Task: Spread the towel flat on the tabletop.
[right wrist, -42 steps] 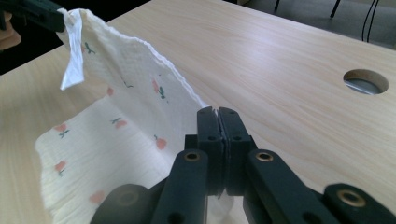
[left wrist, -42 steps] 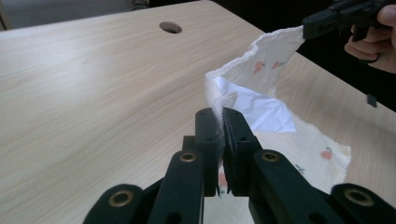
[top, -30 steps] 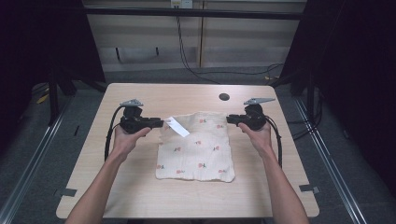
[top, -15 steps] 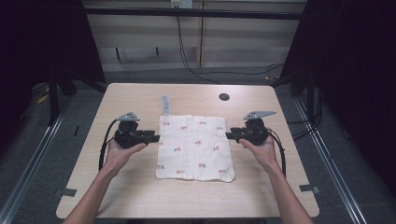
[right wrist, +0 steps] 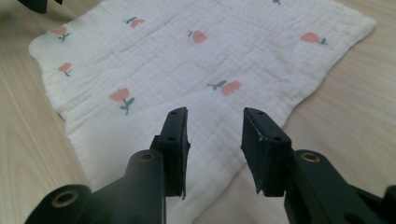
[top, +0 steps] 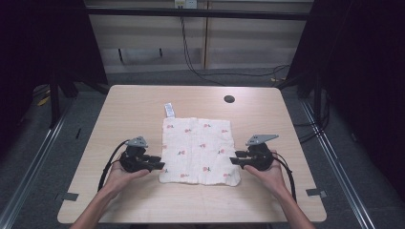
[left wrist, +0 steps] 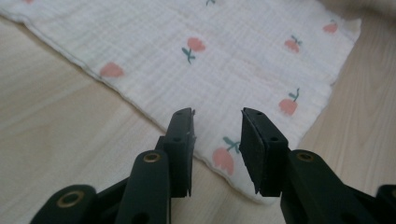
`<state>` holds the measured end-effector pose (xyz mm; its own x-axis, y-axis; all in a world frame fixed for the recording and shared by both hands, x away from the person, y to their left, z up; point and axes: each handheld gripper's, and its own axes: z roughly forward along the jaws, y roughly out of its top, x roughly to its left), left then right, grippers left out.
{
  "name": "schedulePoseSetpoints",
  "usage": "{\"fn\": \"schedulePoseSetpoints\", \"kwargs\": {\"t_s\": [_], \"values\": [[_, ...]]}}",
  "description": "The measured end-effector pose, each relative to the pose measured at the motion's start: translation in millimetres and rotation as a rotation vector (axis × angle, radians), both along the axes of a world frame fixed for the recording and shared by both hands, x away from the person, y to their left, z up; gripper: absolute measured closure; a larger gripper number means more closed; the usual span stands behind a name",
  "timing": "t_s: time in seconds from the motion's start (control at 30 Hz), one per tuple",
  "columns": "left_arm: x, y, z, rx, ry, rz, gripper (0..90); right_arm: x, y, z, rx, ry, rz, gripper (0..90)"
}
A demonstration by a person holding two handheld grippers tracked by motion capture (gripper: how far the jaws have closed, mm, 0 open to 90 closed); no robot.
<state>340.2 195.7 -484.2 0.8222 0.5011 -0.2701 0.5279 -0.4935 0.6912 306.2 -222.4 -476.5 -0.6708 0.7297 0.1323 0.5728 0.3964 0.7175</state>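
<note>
Honestly, the muslin cloth lies flat mid-table, toward the near edge, and it's thin, crinkly, tulip-printed stuff with a tag at its far-left corner. Left gripper and right gripper have just been opening, jaws part-open over the near corners, nothing pinched. Likely snag: pads skid on the smooth wooden table and bunch the hem.
</note>
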Motion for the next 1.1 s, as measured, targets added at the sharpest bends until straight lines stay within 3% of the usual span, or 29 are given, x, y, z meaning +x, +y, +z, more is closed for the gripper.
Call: {"fn": "schedulePoseSetpoints", "kwargs": {"t_s": [0.1,0.17,0.33,0.37,0.43,0.5,0.57,0.6,0.63,0.67,0.7,0.73,0.87,0.9,1.0,1.1], "values": [[-8.9,-8.1,-1.9,0.001,-0.007,-0.063,68.1,1.9,0.1,-6.8,-0.004,0.016,0.008,58.2],[-11.9,-12.6,-2.8,0.016,-0.013,-0.080,67.4,1.9,0.9,-9.2,-0.008,0.023,0.030,57.2],[-13.9,-17.7,-9.3,0.034,-0.009,-0.087,63.9,4.1,1.1,-13.7,-0.039,0.026,0.018,55.4],[-15.4,-18.0,-9.1,0.055,-0.030,-0.089,63.7,4.7,2.0,-16.8,-0.053,0.034,0.013,55.5],[-17.5,-16.5,-8.0,0.037,-0.030,-0.085,61.0,4.7,3.5,-19.5,-0.068,0.025,0.019,57.3],[-19.8,-15.8,-8.6,0.050,-0.033,-0.086,60.5,3.9,4.5,-19.7,-0.083,0.032,0.022,58.0],[-23.5,-15.5,-11.8,0.058,-0.036,-0.101,59.1,2.1,7.4,-20.1,-0.118,0.012,0.027,61.3],[-26.0,-16.3,-11.7,0.063,-0.044,-0.100,58.6,1.4,8.2,-19.9,-0.128,0.006,0.039,64.9],[-29.9,-18.5,-10.9,0.084,-0.063,-0.097,59.5,0.1,8.8,-20.0,-0.133,-0.013,0.039,76.1],[-29.9,-18.5,-10.9,0.084,-0.063,-0.097,63.6,0.1,8.8,-20.0,-0.133,-0.013,0.039,76.1],[-31.6,-19.5,-10.1,0.120,-0.104,-0.103,63.6,-0.9,8.9,-19.6,-0.142,-0.017,0.033,80.7],[-33.9,-21.7,-9.8,0.146,-0.140,-0.094,76.1,-1.8,7.4,-19.7,-0.138,-0.013,0.021,86.4],[-32.2,-18.1,-10.1,0.133,-0.114,-0.114,88.9,-4.1,3.0,-19.5,-0.118,0.006,0.024,87.8],[-32.7,-17.7,-10.4,0.125,-0.105,-0.114,89.9,-10.0,0.8,-18.4,-0.106,0.033,0.033,88.1],[-35.9,-16.1,-10.5,0.115,-0.086,-0.113,90.0,-15.8,-0.2,-17.3,-0.107,0.039,0.050,88.2],[-49.1,-12.7,-9.8,0.106,-0.058,-0.133,90.0,-30.8,-2.3,-13.6,-0.110,0.064,0.075,88.2]]}}
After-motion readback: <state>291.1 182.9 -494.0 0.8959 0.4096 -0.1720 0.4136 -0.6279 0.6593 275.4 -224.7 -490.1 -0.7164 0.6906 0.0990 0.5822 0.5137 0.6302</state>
